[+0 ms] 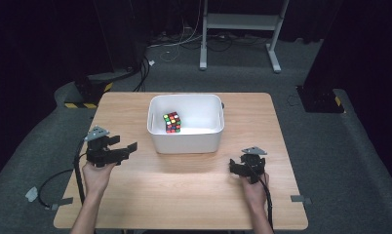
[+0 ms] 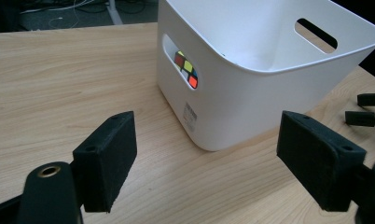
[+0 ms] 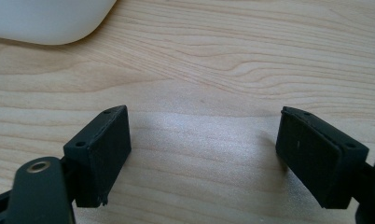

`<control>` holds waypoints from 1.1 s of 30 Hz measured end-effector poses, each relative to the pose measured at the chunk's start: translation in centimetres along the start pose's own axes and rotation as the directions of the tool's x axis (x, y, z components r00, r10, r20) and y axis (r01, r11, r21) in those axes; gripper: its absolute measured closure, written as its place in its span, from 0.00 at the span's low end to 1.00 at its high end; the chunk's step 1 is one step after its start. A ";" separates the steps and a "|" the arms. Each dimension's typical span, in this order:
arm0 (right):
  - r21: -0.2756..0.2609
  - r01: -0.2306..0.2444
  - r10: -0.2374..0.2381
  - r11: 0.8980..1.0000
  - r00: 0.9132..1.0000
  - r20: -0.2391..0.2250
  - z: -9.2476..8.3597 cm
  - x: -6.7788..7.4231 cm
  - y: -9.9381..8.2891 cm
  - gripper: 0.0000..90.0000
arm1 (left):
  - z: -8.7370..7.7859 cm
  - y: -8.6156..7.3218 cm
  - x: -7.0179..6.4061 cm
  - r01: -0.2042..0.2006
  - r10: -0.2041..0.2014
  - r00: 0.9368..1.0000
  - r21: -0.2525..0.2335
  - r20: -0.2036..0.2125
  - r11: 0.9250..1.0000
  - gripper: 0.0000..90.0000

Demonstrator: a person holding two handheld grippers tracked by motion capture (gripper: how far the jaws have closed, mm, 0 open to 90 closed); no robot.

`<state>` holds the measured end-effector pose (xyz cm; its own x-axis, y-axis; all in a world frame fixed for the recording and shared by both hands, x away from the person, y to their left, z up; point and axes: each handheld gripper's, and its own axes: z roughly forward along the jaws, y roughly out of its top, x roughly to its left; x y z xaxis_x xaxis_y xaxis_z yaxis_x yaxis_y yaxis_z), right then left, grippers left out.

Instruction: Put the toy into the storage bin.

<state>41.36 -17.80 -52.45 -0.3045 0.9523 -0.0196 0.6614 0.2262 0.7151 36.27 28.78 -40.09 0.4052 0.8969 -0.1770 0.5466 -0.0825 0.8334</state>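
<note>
At the left edge of the pale wooden counter point(image 1: 184, 195), the left claw point(image 1: 128, 147) is held just above the surface, turned toward the white plastic bin with cut-out handles point(image 1: 184, 141). Its jaws are seen standing apart with nothing between them; in the left gripper view point(image 2: 204, 149) the near corner of the bin is framed between the two black pads, without contact.

Toward the back of the counter at its middle, the bin stands upright, and the multicoloured puzzle cube point(image 1: 172, 122) is seen resting inside it on the floor of the bin, in its left half. A few of the cube's coloured squares point(image 2: 186, 70) are visible through the handle slot in the bin's wall.

Near the right edge of the counter, the right claw point(image 1: 231, 166) is held low, a little apart from the bin's front right corner. Its jaws too are spread, and bare wood grain is seen between them point(image 3: 204, 149).

The cube being already inside, the step in hand is judged to be the approach to the bin from both sides. The next move would call for each claw to be brought to a wall or handle slot and closed on the rim, evenly, so that the bin is not tipped.
</note>
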 end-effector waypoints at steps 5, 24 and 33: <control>0.000 0.001 -0.001 1.000 1.000 0.000 0.0 0.0 0.0 0.20 | 0.0 -0.5 0.2 0.008 -0.008 1.000 0.002 -0.005 1.000 0.23; 0.000 0.001 -0.001 1.000 1.000 0.000 0.0 0.0 0.0 0.20 | 0.6 -2.3 0.7 0.021 -0.021 0.999 0.008 -0.048 1.000 0.24; 0.000 0.001 -0.001 1.000 1.000 0.000 0.0 0.0 0.0 0.20 | 1.6 -3.4 0.6 0.014 -0.012 0.997 0.027 -0.071 1.000 0.24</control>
<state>41.37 -17.81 -52.45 -0.3052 0.9521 -0.0203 0.6612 0.2272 0.7149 35.81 28.87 -43.90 0.3451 0.9266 -0.1495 0.5716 -0.0812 0.8165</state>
